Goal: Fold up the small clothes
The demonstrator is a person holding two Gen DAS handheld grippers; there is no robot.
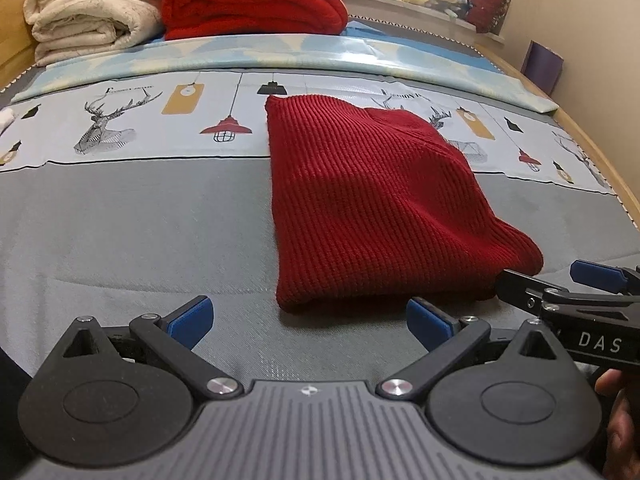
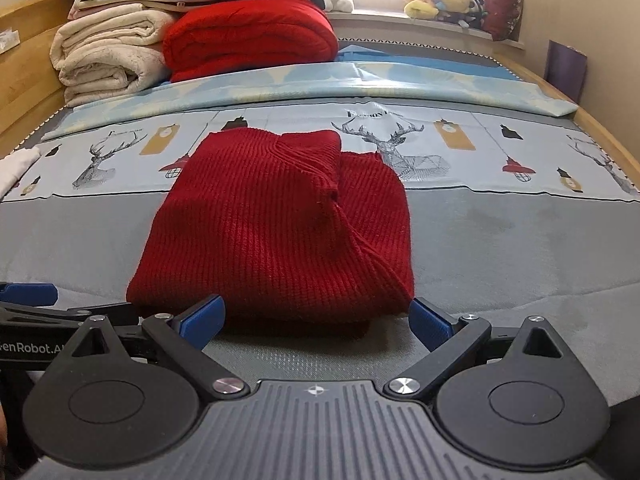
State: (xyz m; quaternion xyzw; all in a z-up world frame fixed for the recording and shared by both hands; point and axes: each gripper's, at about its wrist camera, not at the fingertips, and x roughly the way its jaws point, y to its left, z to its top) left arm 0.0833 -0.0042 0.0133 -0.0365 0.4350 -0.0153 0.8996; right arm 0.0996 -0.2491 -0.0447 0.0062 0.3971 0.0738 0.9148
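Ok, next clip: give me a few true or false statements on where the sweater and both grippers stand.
1. The dark red knit sweater lies folded on the bed. True.
2. The left gripper is clamped on the sweater. False: its jaws are open with nothing between them, just short of the near edge.
3. The right gripper is open, at the sweater's near edge. True.
4. A folded bright red blanket sits beside a cream blanket at the far end. True.
5. The sweater hangs over the bed's edge. False: it lies fully on the bed.
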